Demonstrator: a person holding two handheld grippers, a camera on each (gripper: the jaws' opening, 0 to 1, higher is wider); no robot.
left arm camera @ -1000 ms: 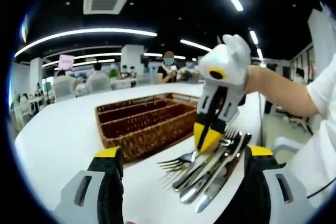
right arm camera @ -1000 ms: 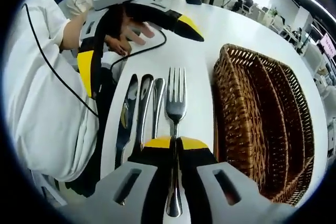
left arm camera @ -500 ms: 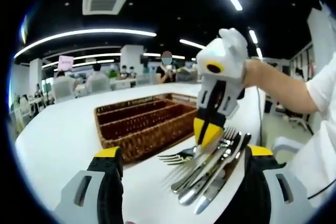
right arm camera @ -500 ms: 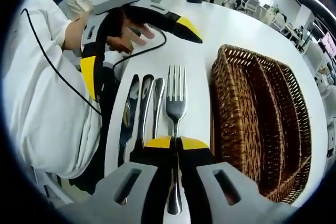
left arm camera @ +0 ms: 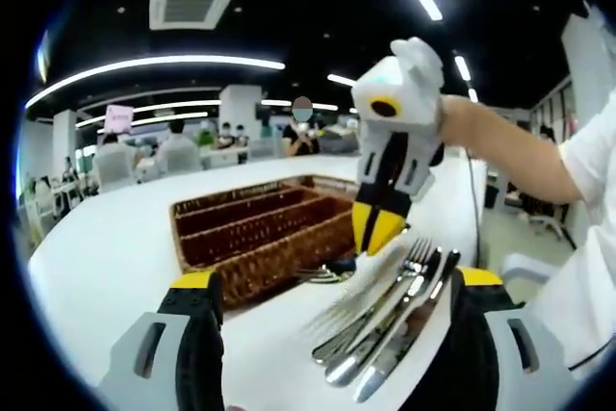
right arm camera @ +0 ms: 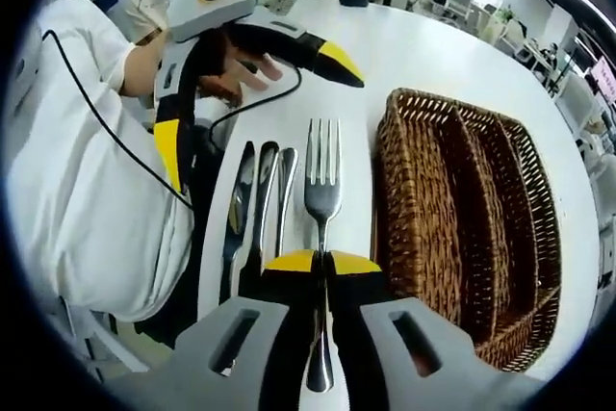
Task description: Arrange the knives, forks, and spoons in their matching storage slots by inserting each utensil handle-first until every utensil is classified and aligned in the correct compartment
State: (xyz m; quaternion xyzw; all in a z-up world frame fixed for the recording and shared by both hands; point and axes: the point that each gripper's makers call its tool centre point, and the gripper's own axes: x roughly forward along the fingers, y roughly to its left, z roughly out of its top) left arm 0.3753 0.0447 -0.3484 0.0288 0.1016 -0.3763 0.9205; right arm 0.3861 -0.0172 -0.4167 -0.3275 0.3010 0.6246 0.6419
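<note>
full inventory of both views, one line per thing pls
Fork: 1, silver, held by its handle in the right gripper, tines forward, beside the basket.
Other cutlery: at least 3 pieces, silver, side by side on the table left of the fork; types hard to tell.
Basket: 1, brown wicker, long compartments, no cutlery visible inside.
Table: 1, white.
Cable: 1, black, on the table near the left gripper.
People: several, seated in the background.
Left gripper: yellow-tipped fingers, open.
Right gripper: shut on the fork.
</note>
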